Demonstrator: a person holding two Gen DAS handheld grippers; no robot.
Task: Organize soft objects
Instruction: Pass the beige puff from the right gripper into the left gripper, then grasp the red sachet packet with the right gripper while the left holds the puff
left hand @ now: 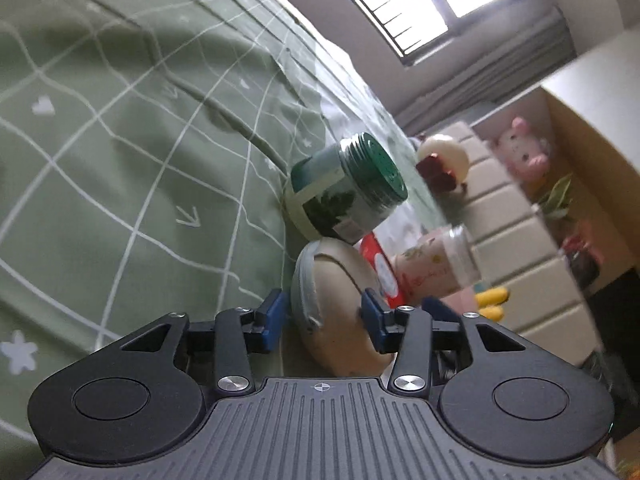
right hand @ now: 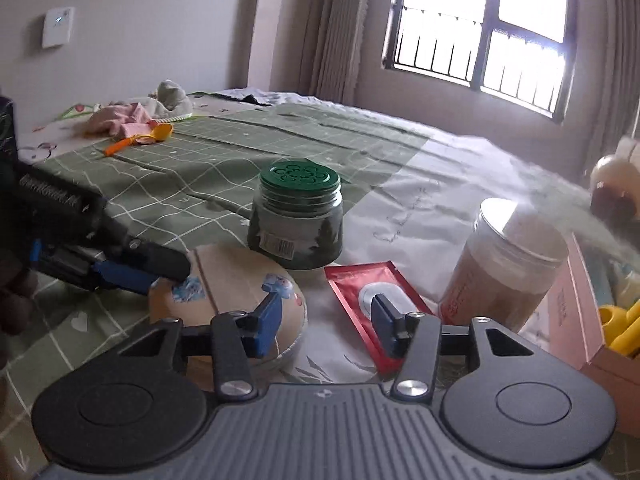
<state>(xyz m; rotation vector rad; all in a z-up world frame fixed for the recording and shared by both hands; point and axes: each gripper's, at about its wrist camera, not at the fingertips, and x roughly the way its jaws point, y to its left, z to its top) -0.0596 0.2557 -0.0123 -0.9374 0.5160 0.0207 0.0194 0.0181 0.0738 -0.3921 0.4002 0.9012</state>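
Place: a bedroom in a home
Bed: wide bed [right hand: 460,168] under a green checked cover [right hand: 192,176]
Window: barred window [right hand: 480,28] with long curtains [right hand: 328,28]
Headboard: padded headboard [left hand: 516,240]
Shelf: plush toy [left hand: 522,152] in a shelf nook
Clutter: baby clothes [right hand: 120,118] lying on the bed

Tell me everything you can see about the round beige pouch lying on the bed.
The round beige pouch is a soft, domed fabric case with a pale zipper band round its edge and small blue cartoon prints on top. It lies flat on the green checked bedspread, just in front of the green-lidded jar and left of the red packet. The left claw straddles it, jaws open at either side; whether the pads touch it is unclear.
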